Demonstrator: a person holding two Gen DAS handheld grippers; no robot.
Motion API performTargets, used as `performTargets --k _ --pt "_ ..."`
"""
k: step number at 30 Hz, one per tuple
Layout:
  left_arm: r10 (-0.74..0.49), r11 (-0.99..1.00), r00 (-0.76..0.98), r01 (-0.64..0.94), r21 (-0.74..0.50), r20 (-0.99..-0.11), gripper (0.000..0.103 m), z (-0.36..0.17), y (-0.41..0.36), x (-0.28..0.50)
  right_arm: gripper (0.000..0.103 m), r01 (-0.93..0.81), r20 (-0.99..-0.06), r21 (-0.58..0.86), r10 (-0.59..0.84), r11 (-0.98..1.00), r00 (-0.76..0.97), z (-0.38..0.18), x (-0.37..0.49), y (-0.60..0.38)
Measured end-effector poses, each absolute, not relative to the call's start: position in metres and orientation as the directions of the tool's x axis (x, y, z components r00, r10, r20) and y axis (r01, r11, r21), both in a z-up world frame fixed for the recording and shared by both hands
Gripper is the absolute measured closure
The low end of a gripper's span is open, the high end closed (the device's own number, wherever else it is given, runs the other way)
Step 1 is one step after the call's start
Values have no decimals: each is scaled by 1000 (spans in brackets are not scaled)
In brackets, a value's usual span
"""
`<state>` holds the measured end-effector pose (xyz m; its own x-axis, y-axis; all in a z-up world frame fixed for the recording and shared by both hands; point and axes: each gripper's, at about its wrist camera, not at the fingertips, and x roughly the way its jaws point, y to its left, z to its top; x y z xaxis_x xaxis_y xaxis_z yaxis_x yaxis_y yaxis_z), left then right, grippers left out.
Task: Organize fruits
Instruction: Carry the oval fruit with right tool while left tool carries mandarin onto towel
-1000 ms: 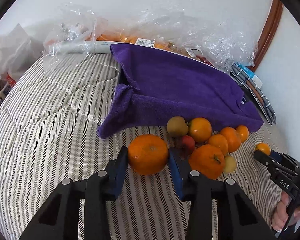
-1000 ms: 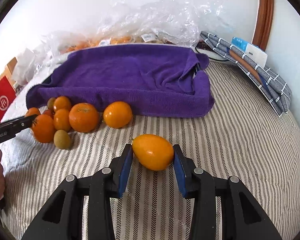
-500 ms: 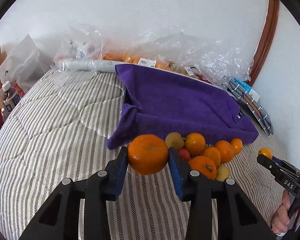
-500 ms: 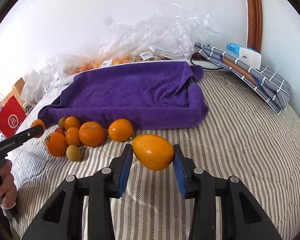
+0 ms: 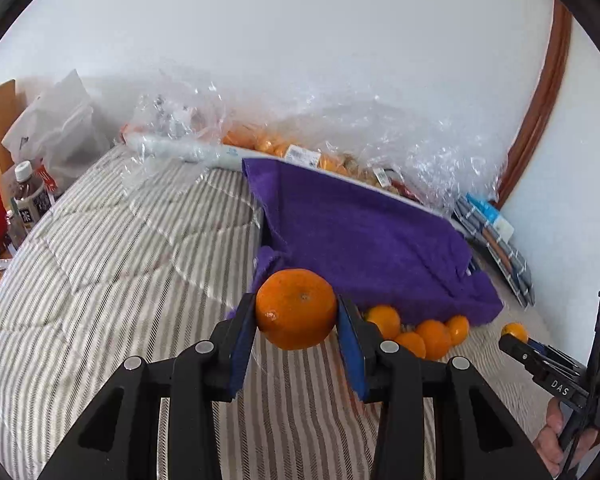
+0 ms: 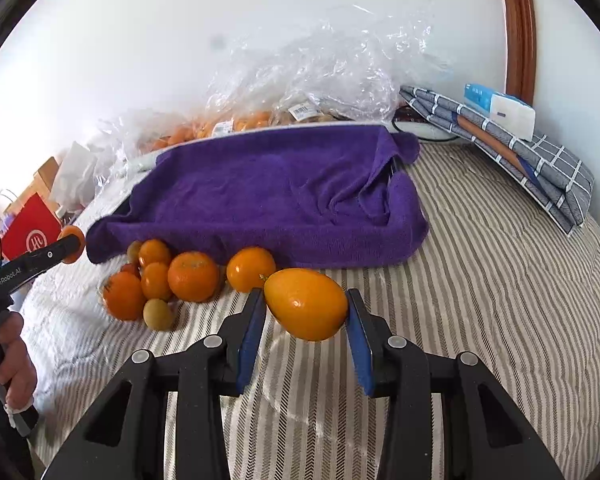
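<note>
Striped bed point(image 6: 480, 280): my left gripper point(image 5: 296, 322) pinches a mandarin point(image 5: 296, 308), right gripper point(image 6: 306, 310) an oval fruit point(image 6: 306, 304); towel tray point(image 6: 268, 188) lies straight ahead.

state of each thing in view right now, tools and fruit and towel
left tool: shut on round orange, lifted off the bed
right tool: shut on oval fruit, lifted
fruit pile: loose on the bed beside the towel
towel: spread out, no fruit on it
plastic bags: crumpled behind the towel
</note>
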<state>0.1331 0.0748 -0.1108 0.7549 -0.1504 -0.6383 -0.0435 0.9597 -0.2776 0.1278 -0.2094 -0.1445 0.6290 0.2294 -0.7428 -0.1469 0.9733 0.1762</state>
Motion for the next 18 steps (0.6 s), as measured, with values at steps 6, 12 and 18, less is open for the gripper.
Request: performTargets --k 6,12,18 --pt "-109 962 778 -75 -263 -618 65 -79 80 161 63 -148 -696 158 216 976 685 -102 151 -213" --pt "-112 951 800 -87 -298 -589 65 -63 71 208 63 -152 -652 125 197 980 732 -70 192 -207" --pt "-138 949 791 -66 -308 -596 65 -82 53 253 63 -158 -647 135 207 978 733 -79 238 -194"
